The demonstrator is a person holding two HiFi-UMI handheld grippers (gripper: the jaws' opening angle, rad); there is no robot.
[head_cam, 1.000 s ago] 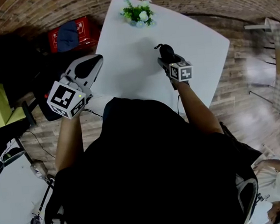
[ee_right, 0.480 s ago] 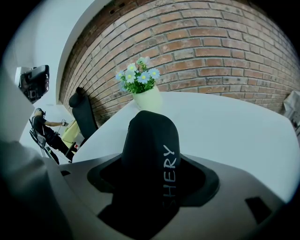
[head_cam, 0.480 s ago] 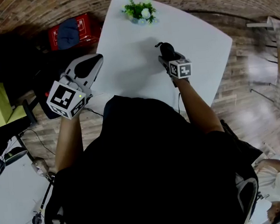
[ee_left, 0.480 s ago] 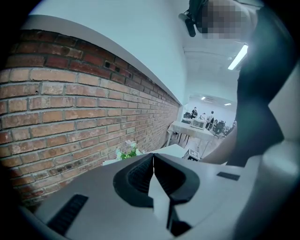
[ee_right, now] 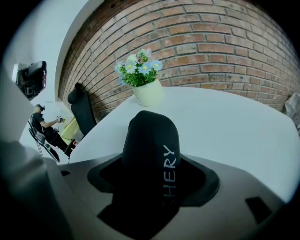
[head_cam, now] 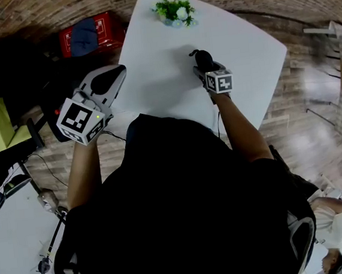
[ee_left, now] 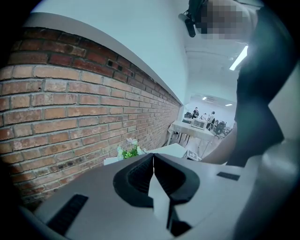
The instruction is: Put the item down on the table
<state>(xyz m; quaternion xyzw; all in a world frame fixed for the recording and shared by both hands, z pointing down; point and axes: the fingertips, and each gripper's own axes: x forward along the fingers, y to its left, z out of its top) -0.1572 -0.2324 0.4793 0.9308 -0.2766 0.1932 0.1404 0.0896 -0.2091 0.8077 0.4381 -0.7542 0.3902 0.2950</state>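
A black rounded item with white lettering [ee_right: 150, 150] sits between the jaws of my right gripper [ee_right: 151, 176], which is shut on it. In the head view that gripper [head_cam: 202, 65] hangs low over the middle of the white table [head_cam: 151, 51], the black item [head_cam: 203, 57] poking out ahead of it. Whether the item touches the tabletop I cannot tell. My left gripper [head_cam: 109, 81] is held up off the table's left edge, its pads together with nothing between them; its own view shows the shut jaws [ee_left: 153, 161] facing a brick wall.
A small pot of flowers [head_cam: 175, 11] [ee_right: 146, 93] stands at the table's far edge. A red box [head_cam: 87, 36] lies on the floor at the far left. A black chair [ee_right: 82, 112] stands left of the table. Another white table [head_cam: 12, 239] is at lower left.
My right gripper has sunk a little toward the tabletop with the black item still in it. The left gripper has stayed where it was.
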